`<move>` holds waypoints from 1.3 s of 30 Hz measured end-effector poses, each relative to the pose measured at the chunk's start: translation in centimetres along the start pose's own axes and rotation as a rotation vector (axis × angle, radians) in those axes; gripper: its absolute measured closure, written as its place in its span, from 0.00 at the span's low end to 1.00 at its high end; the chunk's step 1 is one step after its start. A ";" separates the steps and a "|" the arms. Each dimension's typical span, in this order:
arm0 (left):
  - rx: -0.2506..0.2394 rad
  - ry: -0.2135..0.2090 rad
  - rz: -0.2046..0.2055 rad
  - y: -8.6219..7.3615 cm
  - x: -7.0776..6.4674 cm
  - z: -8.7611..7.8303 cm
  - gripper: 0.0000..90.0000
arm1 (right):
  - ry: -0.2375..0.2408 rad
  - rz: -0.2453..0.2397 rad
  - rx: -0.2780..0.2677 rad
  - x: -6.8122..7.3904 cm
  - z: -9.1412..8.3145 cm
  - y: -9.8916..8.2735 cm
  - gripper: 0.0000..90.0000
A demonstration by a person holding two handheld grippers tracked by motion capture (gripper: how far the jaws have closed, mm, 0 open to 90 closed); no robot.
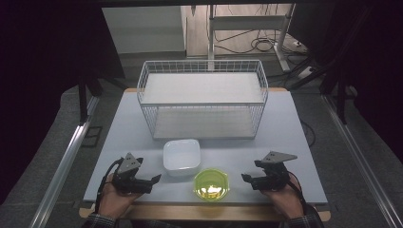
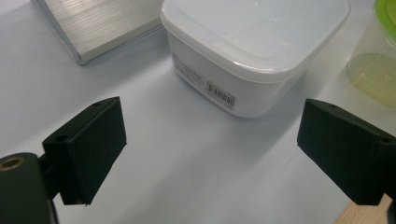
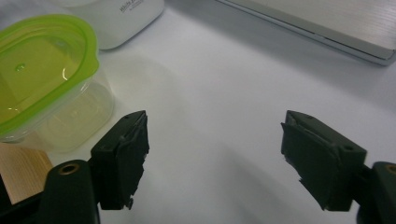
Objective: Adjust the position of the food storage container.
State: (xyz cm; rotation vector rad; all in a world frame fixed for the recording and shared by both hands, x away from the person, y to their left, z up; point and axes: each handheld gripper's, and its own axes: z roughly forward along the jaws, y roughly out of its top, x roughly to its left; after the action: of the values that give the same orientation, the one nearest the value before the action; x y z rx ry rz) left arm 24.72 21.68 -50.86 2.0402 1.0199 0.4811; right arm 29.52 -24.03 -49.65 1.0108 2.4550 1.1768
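High view puts my two claws nearest, at the front edge of the table (image 1: 285,118): my left gripper (image 1: 154,179) low on the left, my right gripper (image 1: 247,178) on the right, both with jaws spread and nothing between them. In the left gripper view my black pads stand wide apart over bare tabletop, aimed toward the white container (image 2: 252,51), which sits a little ahead and slightly right of centre, its lid on. In the right gripper view my jaws are likewise parted and empty, with the green-lidded container (image 3: 44,74) off to their left, near the table's wooden front edge.

Between my two hands, then, sits the green-lidded container (image 1: 211,184), close to the front edge; just behind it and to the left, near but apart as far as I can tell, is the white container (image 1: 181,156). Farthest back stands the white wire basket (image 1: 203,97), with a shelf board inside.

My worries, as I judge them: the green tub sits so close to the edge that a sideways nudge from my right jaw could push it off. The two tubs are near enough that closing on one may knock the other. The white tub looks wide for my left jaws, so a shallow pinch on its smooth wall might slip.
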 end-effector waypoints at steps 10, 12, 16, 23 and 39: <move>0.010 0.017 0.048 -0.3 0.0 0.2 0.09 | -0.003 -0.010 -0.008 0.2 -0.1 -0.1 0.34; 0.010 0.013 0.049 -0.3 0.0 0.2 0.08 | 0.002 0.006 -0.011 0.1 0.0 -0.1 0.34; 0.007 0.010 0.048 -0.4 0.1 0.1 0.07 | 0.014 0.025 -0.024 0.0 -0.1 -0.1 0.38; 0.006 0.011 0.050 -0.4 0.1 0.1 0.07 | 0.016 0.015 -0.024 0.2 0.0 0.1 0.40; 0.001 0.033 0.050 -0.6 0.3 0.2 0.07 | 0.107 -0.072 -0.051 2.4 0.0 2.4 0.85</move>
State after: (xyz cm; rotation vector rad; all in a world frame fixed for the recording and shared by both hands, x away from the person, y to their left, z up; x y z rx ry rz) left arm 24.71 22.03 -51.42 2.0685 0.9907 0.5423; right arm 28.86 -21.36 -47.61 0.8587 2.5059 1.2939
